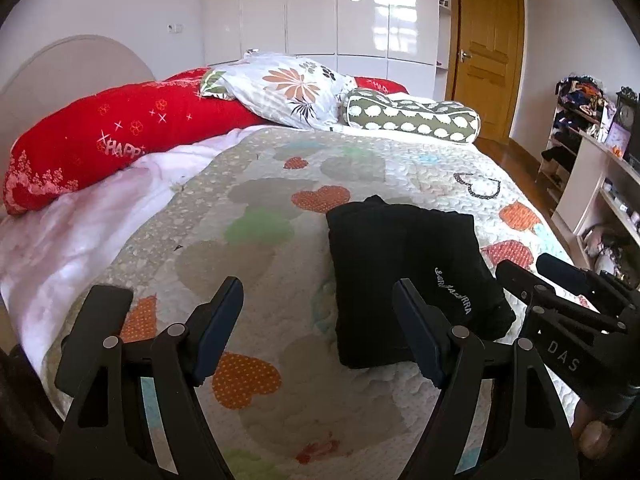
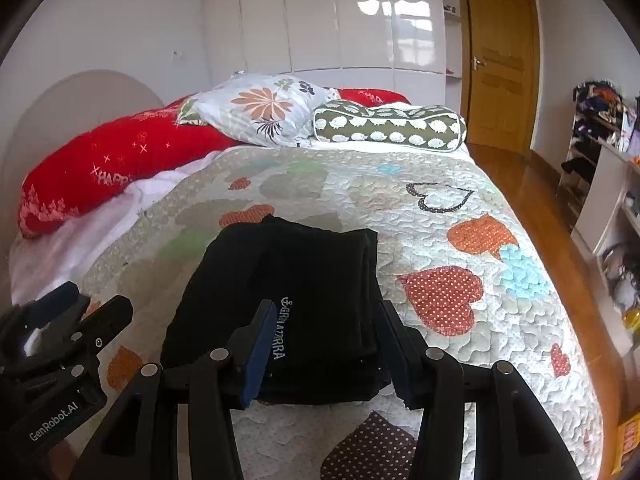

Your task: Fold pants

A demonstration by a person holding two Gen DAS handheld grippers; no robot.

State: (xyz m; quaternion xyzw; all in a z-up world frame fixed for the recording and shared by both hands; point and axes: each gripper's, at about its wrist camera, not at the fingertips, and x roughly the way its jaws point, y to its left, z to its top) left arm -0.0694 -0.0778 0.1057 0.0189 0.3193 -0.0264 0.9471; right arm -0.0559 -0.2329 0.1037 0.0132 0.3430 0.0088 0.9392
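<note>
The black pants (image 2: 288,304) are already folded into a thick rectangular bundle lying flat on the heart-patterned quilt (image 2: 460,240) of the bed. The bundle's long axis runs from the near edge of the quilt toward the pillows (image 2: 260,108), and the white lettering on top reads along that same line.

From the pants outward: the right gripper (image 2: 324,344) sits just short of the bundle's near end, jaws apart — nothing pinched, the fabric shows between the fingers but they don't press it. The left gripper (image 1: 318,320) is off to the pants' left side over bare quilt, jaws spread wide and empty. Further past the pants are a red bolster (image 1: 120,136) and a green spotted cushion (image 1: 412,116).
</note>
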